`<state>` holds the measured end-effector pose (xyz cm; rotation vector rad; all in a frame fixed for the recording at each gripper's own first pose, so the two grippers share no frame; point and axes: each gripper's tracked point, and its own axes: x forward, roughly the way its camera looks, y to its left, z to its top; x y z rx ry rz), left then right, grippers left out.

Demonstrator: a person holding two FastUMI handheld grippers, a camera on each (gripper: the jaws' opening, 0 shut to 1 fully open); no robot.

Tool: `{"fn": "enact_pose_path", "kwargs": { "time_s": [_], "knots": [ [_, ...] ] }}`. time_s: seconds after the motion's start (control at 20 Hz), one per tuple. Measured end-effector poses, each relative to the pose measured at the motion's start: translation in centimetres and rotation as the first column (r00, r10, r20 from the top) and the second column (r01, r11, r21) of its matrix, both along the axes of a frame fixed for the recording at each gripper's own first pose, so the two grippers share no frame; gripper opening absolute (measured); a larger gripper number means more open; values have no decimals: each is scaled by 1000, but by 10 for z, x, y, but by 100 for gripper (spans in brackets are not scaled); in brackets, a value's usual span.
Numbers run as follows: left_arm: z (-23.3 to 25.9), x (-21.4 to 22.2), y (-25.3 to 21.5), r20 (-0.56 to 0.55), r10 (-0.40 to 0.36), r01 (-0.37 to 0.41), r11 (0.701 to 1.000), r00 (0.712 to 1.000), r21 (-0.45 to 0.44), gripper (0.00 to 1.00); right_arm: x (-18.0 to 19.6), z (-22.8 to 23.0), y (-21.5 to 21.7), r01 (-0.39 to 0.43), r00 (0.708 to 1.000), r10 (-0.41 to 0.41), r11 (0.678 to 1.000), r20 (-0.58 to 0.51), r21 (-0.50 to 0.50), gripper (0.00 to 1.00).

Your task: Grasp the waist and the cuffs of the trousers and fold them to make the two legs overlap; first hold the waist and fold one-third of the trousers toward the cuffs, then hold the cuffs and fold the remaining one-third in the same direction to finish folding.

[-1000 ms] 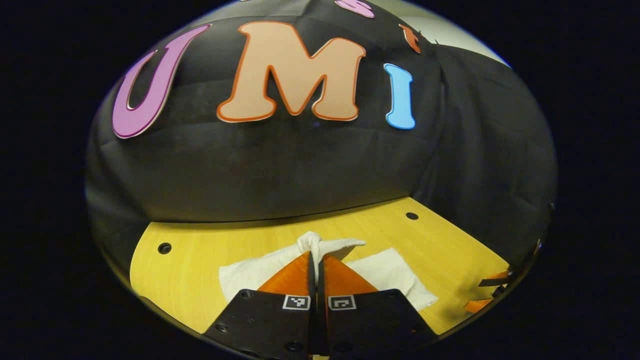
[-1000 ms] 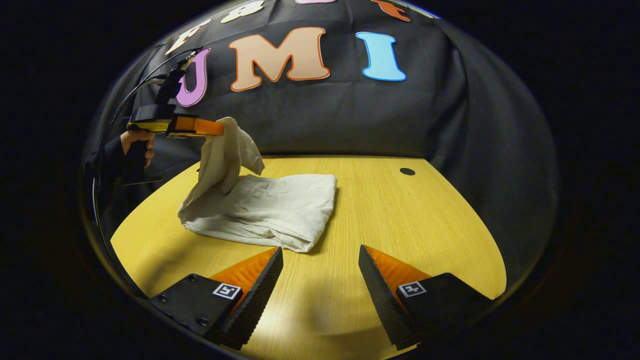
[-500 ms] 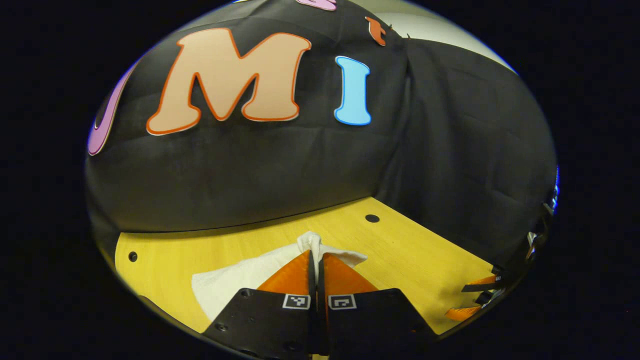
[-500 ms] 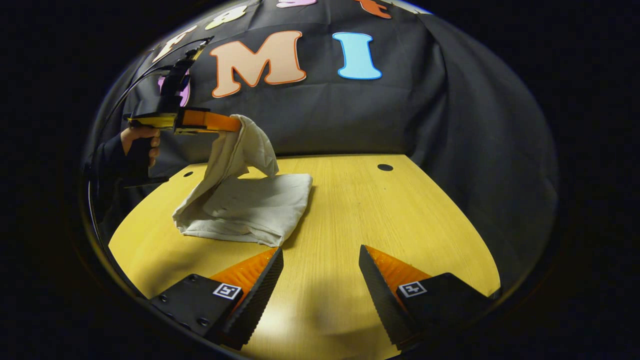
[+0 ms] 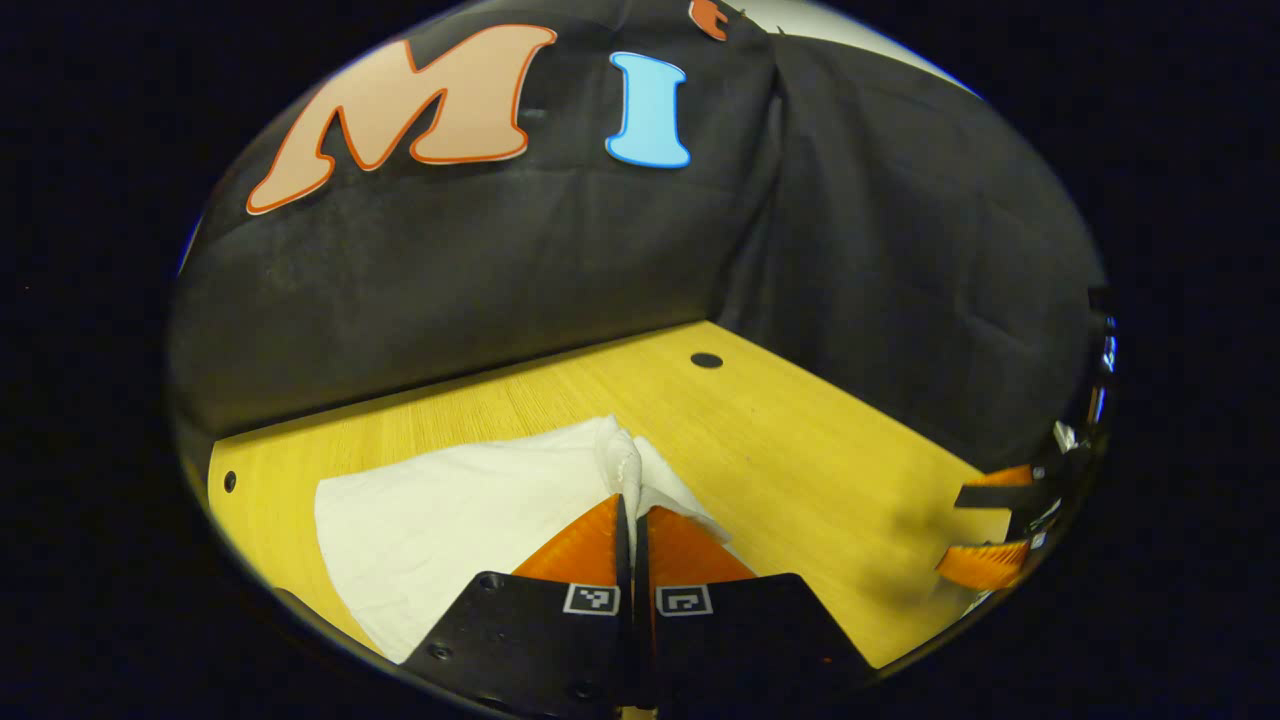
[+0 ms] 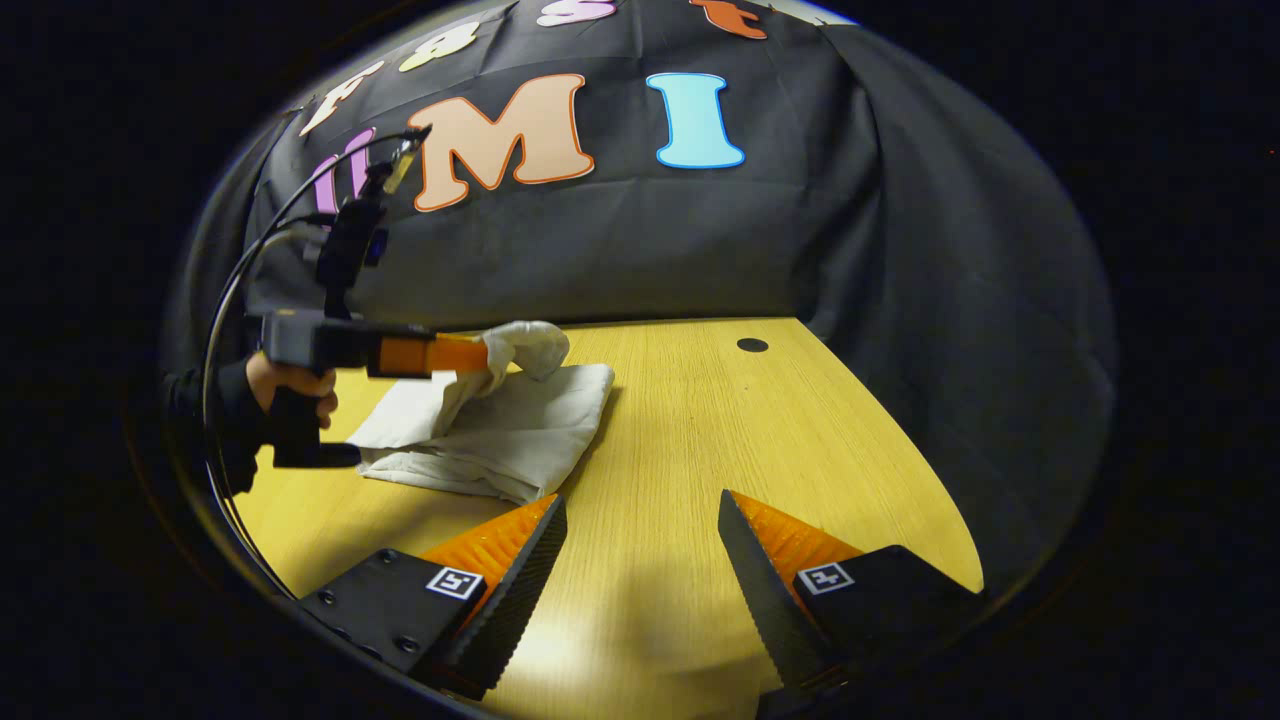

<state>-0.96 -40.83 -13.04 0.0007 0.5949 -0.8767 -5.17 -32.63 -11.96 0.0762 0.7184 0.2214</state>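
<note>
The white trousers (image 6: pixel 500 430) lie folded into a small stack on the yellow table (image 6: pixel 720 450), left of centre in the right gripper view. My left gripper (image 5: pixel 630 497) is shut on a bunched end of the trousers (image 5: pixel 470 510), holding it low over the stack. In the right gripper view that left gripper (image 6: pixel 487 357) reaches in from the left, held by a hand (image 6: pixel 290 385). My right gripper (image 6: pixel 640 520) is open over bare table, nearer than the stack, with nothing between its fingers. It also appears at the right edge of the left gripper view (image 5: pixel 985 530).
The black cloth wall (image 6: pixel 650 240) closes off the table's back and right side. A small round hole (image 6: pixel 752 345) sits in the tabletop near the back. Bare table stretches to the right of the trousers.
My left gripper came down and forward with the trouser end, from high above the table to just over the stack, and the hanging cloth has settled onto it. The right gripper barely moved.
</note>
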Motion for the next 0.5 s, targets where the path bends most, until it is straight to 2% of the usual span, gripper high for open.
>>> {"fn": "enact_pose_path", "kwargs": {
  "time_s": [0.2,0.3,0.45,0.5],
  "knots": [
    [-26,-23,8,25,-6,4,996,1000,88,4,6,7,-1,-53,998,53,999,25,3,99],
    [-32,-30,8,-12,10,-9,997,1000,78,15,9,13,2,-64,997,64,998,34,10,98],
    [-10,-44,26,-6,52,-52,998,999,34,76,20,35,20,-82,995,79,996,55,41,99],
    [2,-42,37,22,74,-74,997,997,22,89,25,43,26,-94,993,91,995,77,31,97]
  ]
}}
